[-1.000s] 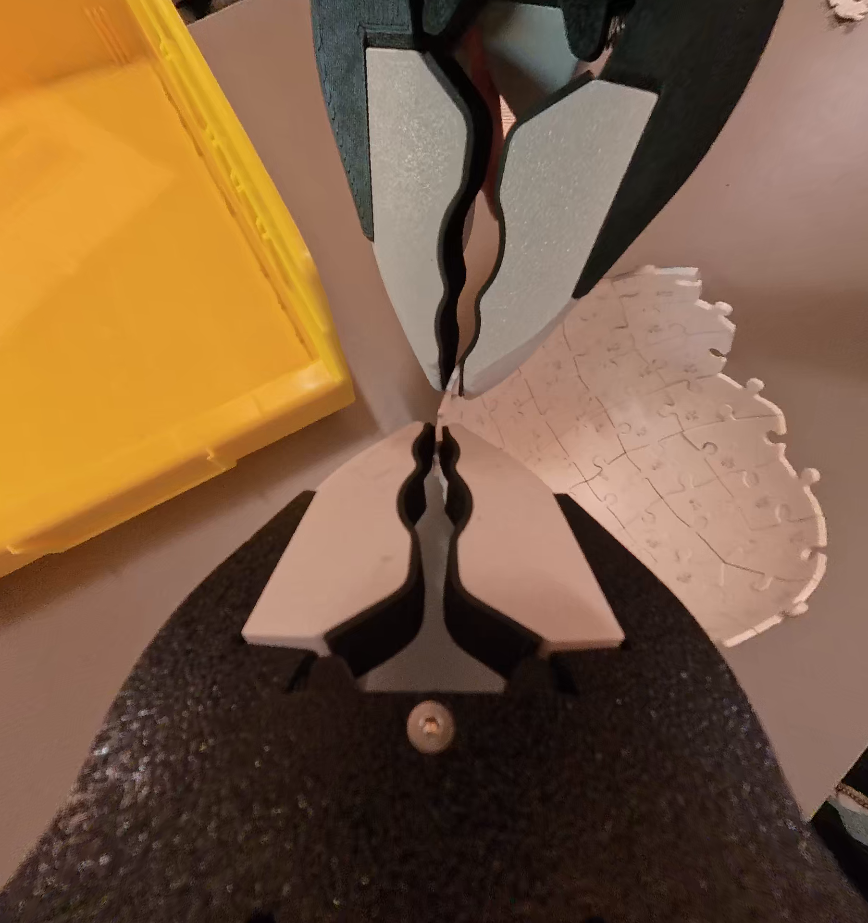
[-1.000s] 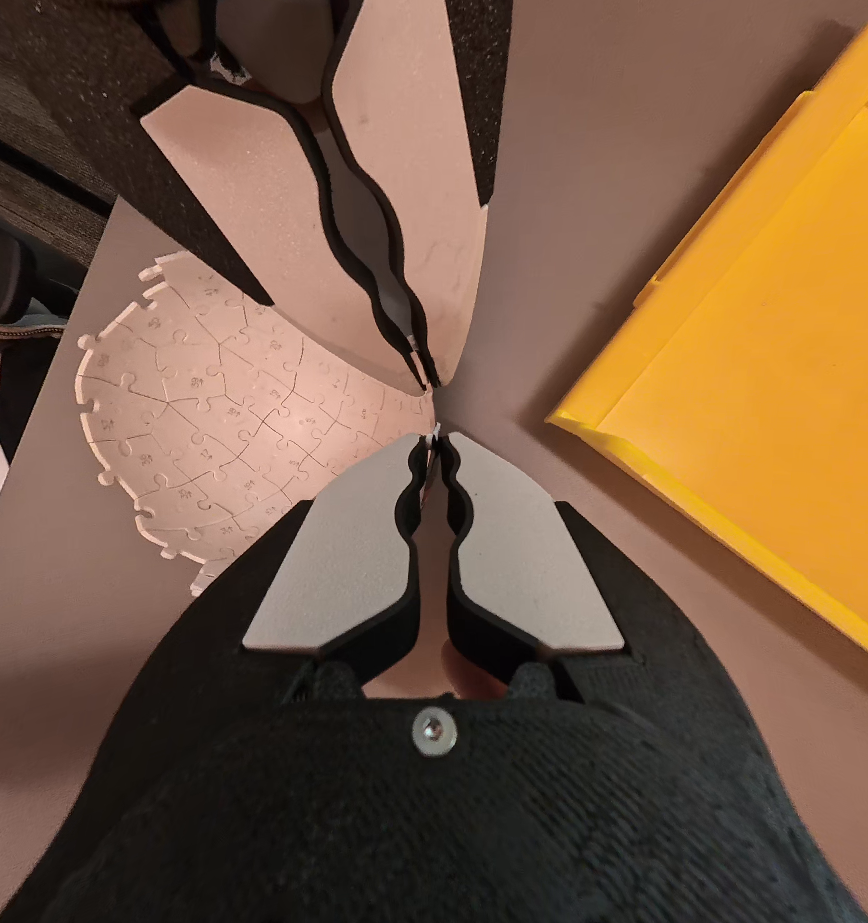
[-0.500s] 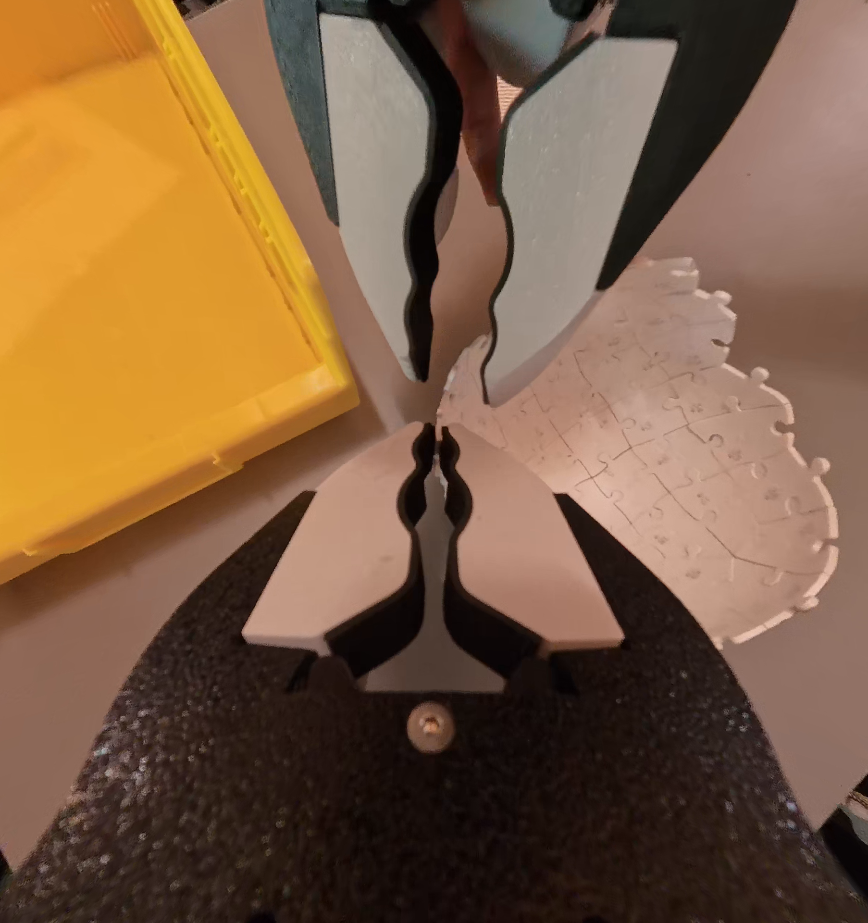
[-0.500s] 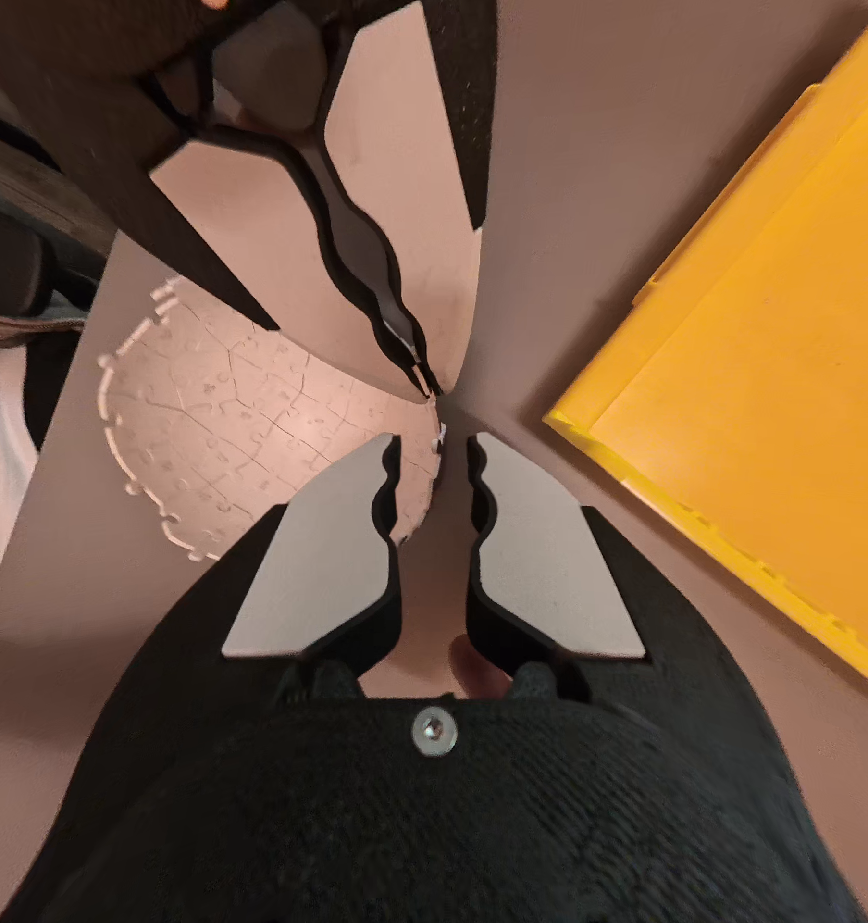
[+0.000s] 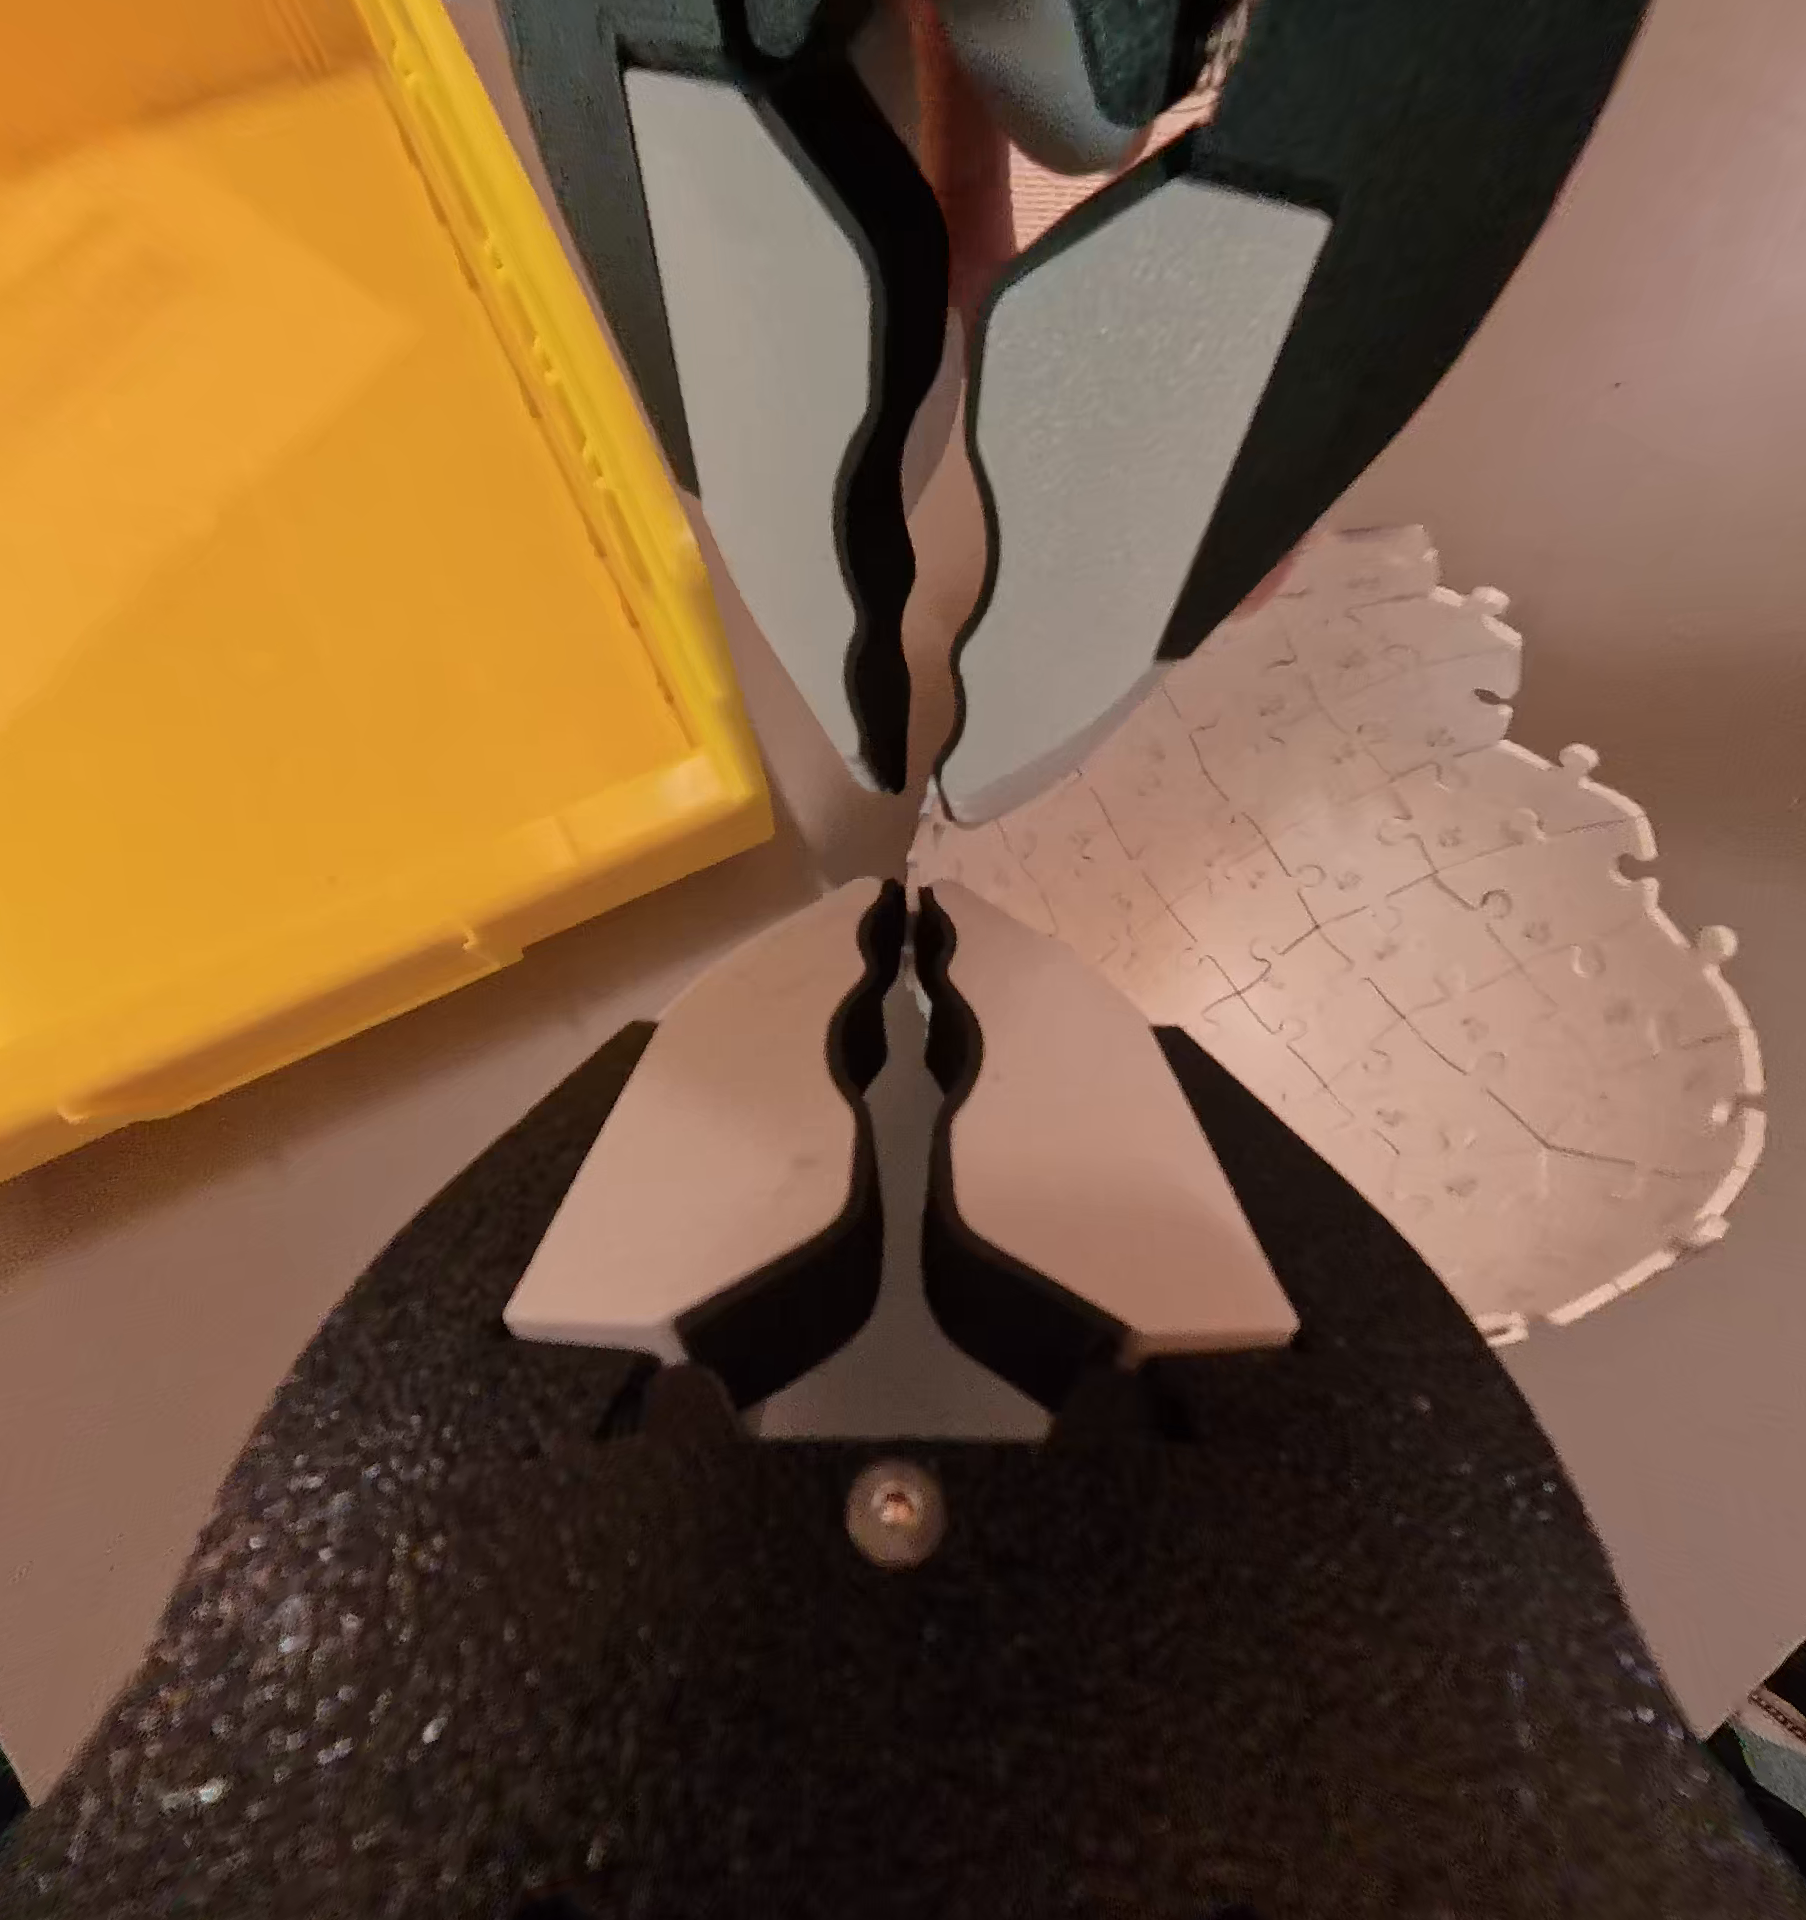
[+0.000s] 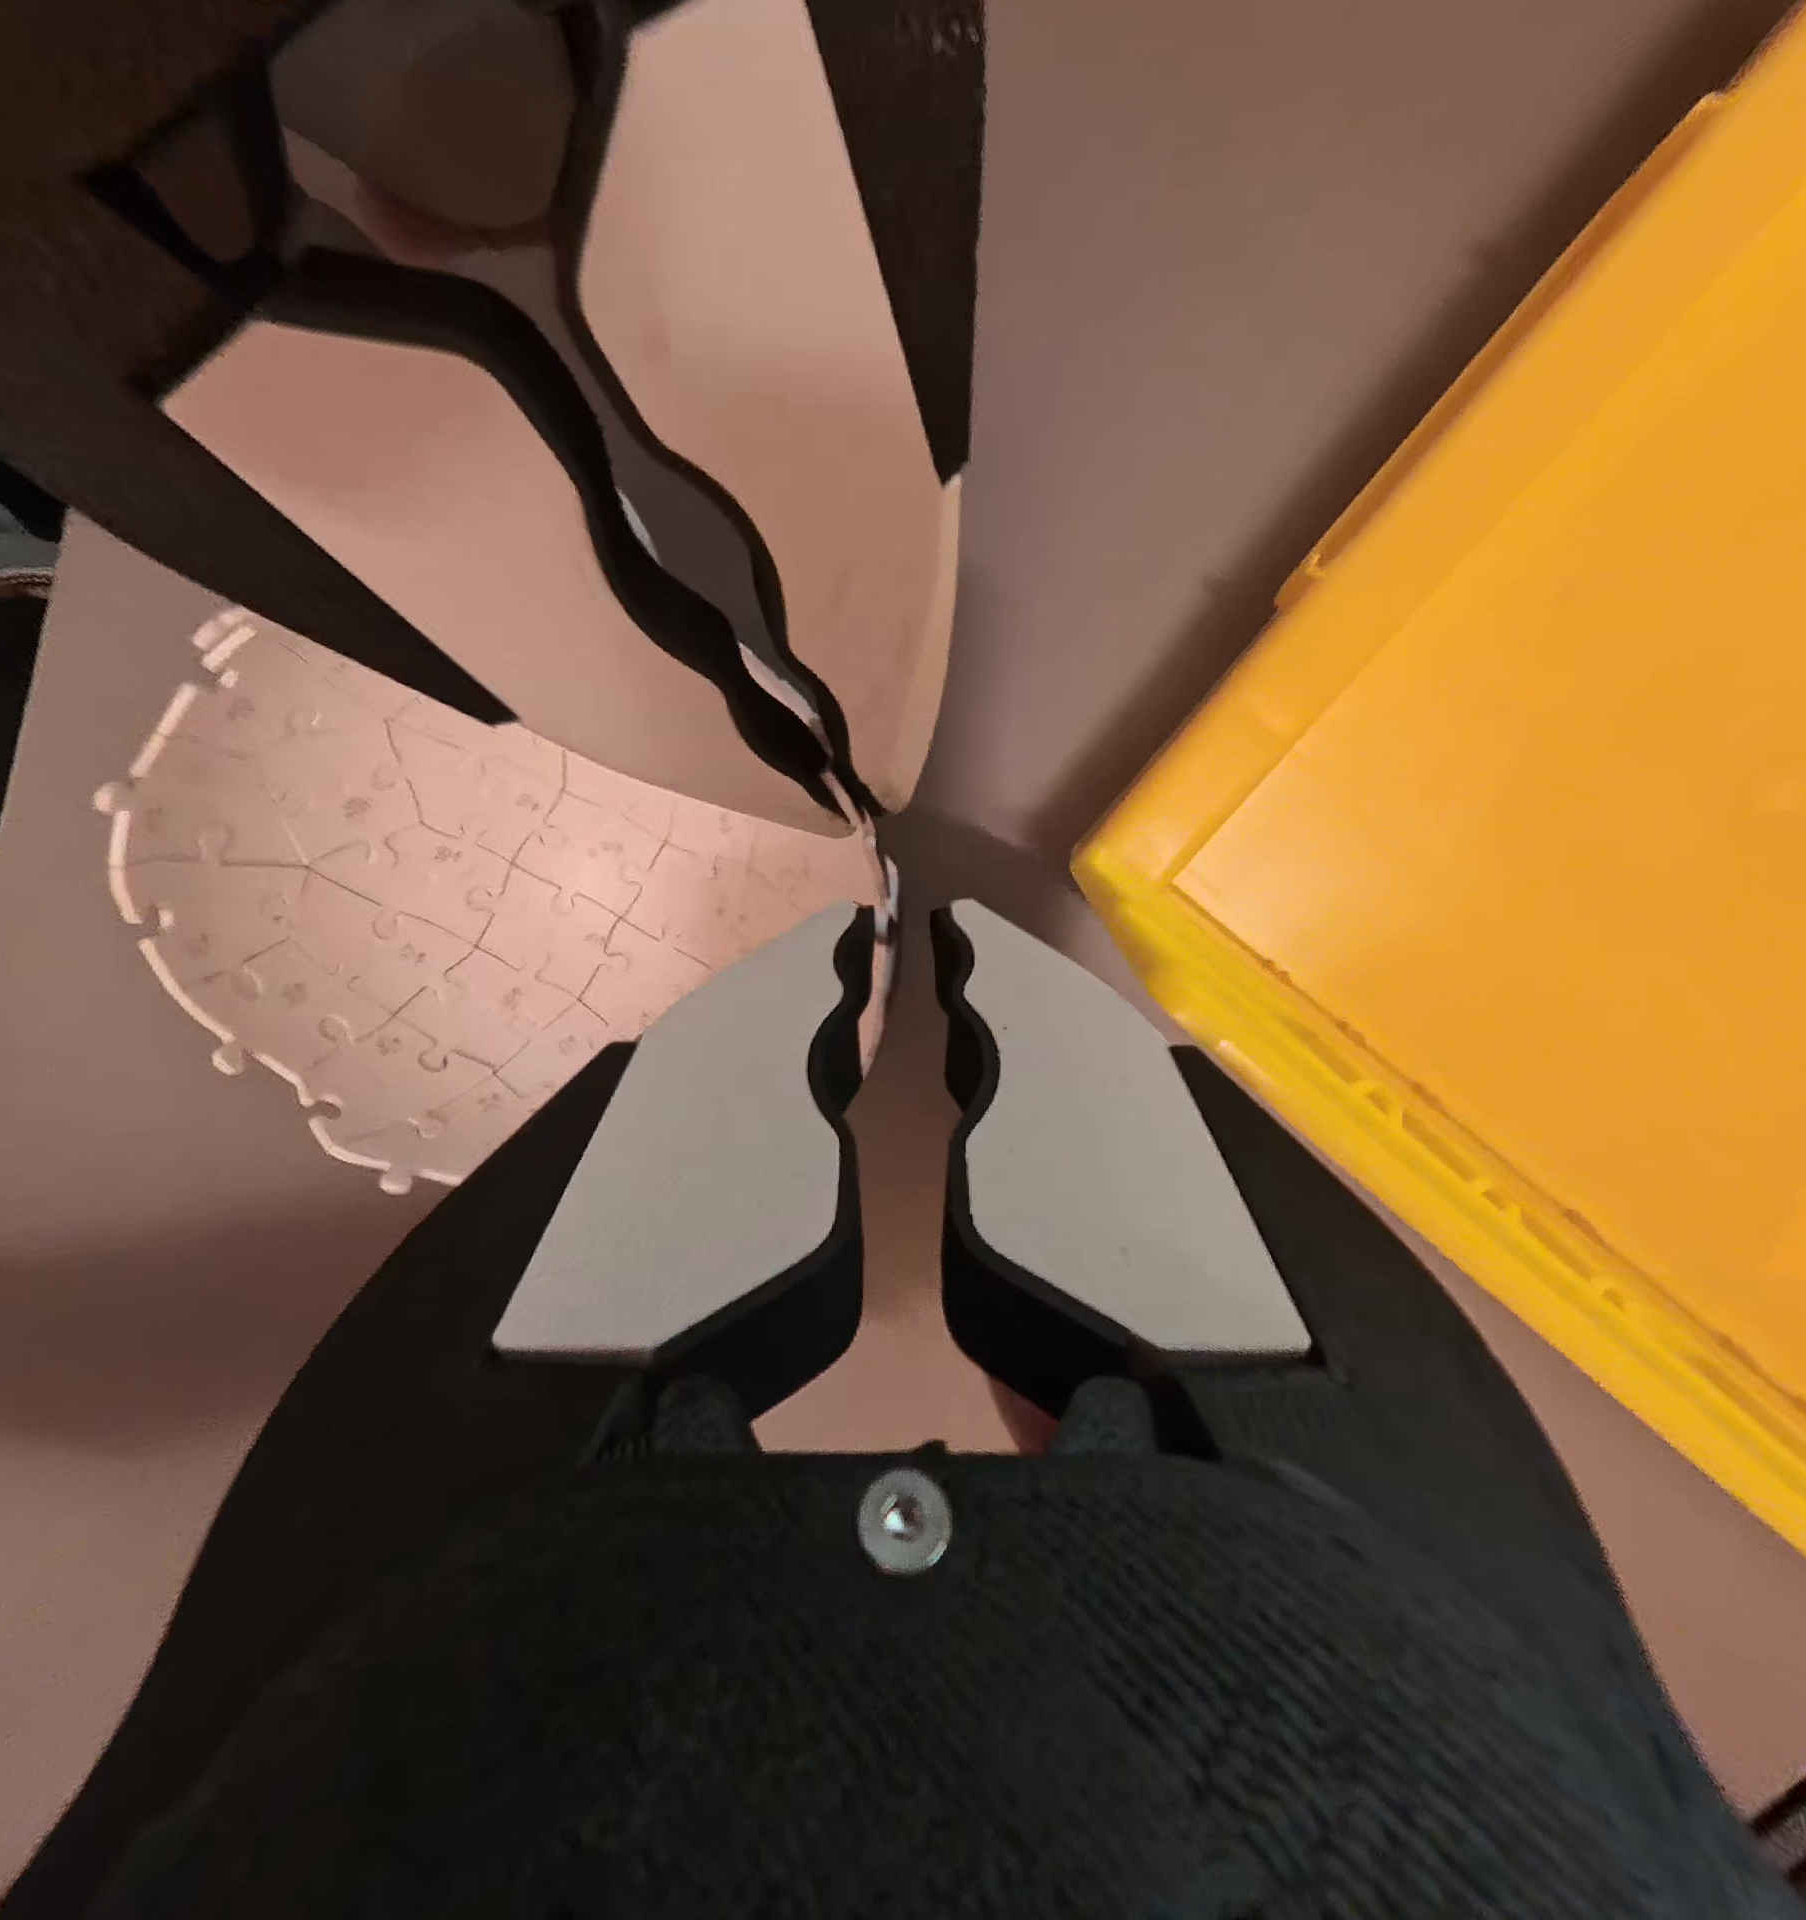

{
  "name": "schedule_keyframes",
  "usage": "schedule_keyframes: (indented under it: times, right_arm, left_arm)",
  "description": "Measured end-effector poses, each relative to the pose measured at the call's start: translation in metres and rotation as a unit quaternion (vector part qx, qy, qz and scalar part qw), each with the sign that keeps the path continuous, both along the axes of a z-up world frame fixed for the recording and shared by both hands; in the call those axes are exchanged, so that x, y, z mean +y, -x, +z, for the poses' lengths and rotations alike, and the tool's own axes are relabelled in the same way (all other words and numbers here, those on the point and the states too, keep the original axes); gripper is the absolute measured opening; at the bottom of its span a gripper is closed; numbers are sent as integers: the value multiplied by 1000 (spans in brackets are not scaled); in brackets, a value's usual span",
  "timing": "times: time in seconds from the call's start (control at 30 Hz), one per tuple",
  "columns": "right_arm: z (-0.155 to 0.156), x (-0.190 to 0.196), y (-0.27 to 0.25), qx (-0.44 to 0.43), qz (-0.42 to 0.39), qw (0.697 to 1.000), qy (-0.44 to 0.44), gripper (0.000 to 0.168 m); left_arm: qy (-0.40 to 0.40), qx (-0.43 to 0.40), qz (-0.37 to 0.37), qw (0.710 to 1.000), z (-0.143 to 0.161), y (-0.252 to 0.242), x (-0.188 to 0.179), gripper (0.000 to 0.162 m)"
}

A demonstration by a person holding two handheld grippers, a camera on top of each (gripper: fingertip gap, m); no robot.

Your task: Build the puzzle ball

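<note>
A white half shell of joined puzzle pieces [image 5: 1398,987] rests open side up on the brown table, right of centre in the left wrist view and left of centre in the right wrist view [image 6: 411,914]. My left gripper [image 5: 909,904] is shut on the shell's near rim; it also shows at the top of the right wrist view [image 6: 857,805]. My right gripper [image 6: 897,914] faces it tip to tip. Its jaws stand a narrow gap apart around the same rim, which touches one finger. It shows at the top of the left wrist view [image 5: 920,792].
A yellow plastic bin [image 5: 566,862] stands close beside both grippers, on the left in the left wrist view and on the right in the right wrist view [image 6: 1294,1039]. The table's edge [image 5: 1709,1662] runs at the lower right, near the shell.
My right gripper let go of the rim and opened half a second ago. It has since closed back to a narrow gap around the rim. My left gripper kept its hold.
</note>
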State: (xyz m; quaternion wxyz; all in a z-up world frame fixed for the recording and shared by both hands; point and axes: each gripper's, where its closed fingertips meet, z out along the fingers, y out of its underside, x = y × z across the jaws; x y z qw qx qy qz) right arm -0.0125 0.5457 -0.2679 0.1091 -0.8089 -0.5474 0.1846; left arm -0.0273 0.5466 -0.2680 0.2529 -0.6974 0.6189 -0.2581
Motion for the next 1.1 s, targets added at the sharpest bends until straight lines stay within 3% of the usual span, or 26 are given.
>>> schedule_keyframes:
  times: [0.13,0.23,0.4,0.67,0.9,1.1]
  right_arm:
    - [7,-1,8,11,19,1000,7,11]
    - [7,-6,11,8,40,999,29,30]
    - [7,-8,15,9,50,998,46,31]
    - [1,3,11,-20,55,998,17,20]
    - [-5,0,6,-40,70,997,13,22]
    - [-8,3,4,-49,65,997,-4,5]
  left_arm:
    - [7,-3,12,1000,-1,0,1,2]
    - [11,-12,19,1000,0,0,2,2]
    - [15,-21,31,999,0,1,4,2]
    - [19,-35,36,999,-1,2,6,2]
    - [19,-49,29,998,0,1,5,2]
    - [16,-51,27,998,0,1,6,2]
